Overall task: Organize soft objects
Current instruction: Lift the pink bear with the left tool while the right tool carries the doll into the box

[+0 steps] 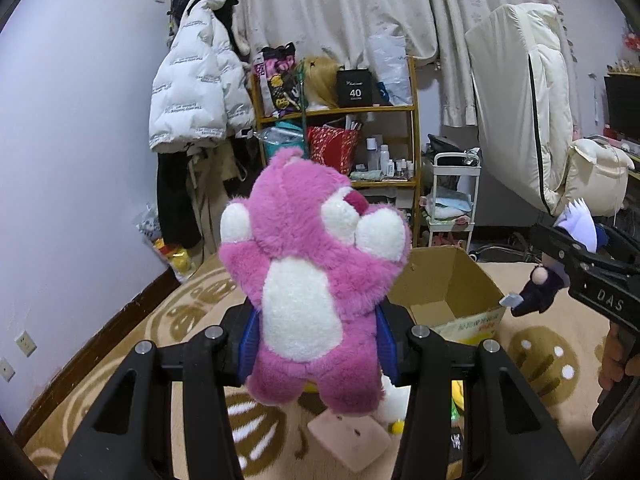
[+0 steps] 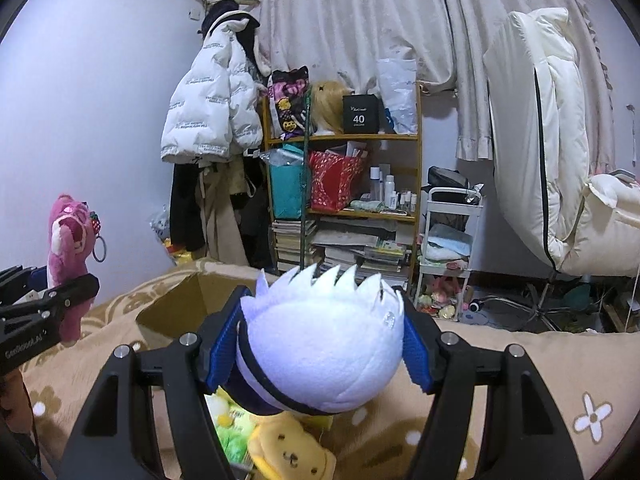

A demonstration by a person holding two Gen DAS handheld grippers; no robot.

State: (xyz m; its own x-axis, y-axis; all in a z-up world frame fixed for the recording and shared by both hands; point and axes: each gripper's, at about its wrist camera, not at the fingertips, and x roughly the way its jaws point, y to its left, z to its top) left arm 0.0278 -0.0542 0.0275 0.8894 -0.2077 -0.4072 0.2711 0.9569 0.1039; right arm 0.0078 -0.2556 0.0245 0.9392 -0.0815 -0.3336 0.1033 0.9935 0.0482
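The room around me is evenly lit by soft, cool indoor light with a bluish cast on the wall (image 1: 80, 128); I cannot tell where it comes from. Shadows are faint, just a dim patch under the plush toys near me. There is no strong glare, only small bright spots on the metal bolts. Both views bend hard at the edges: the curtain (image 2: 360, 20) and the wall bow outward, and the corners go black. The far shelf (image 2: 344, 168) stays fairly sharp, while the nearest things look slightly soft.
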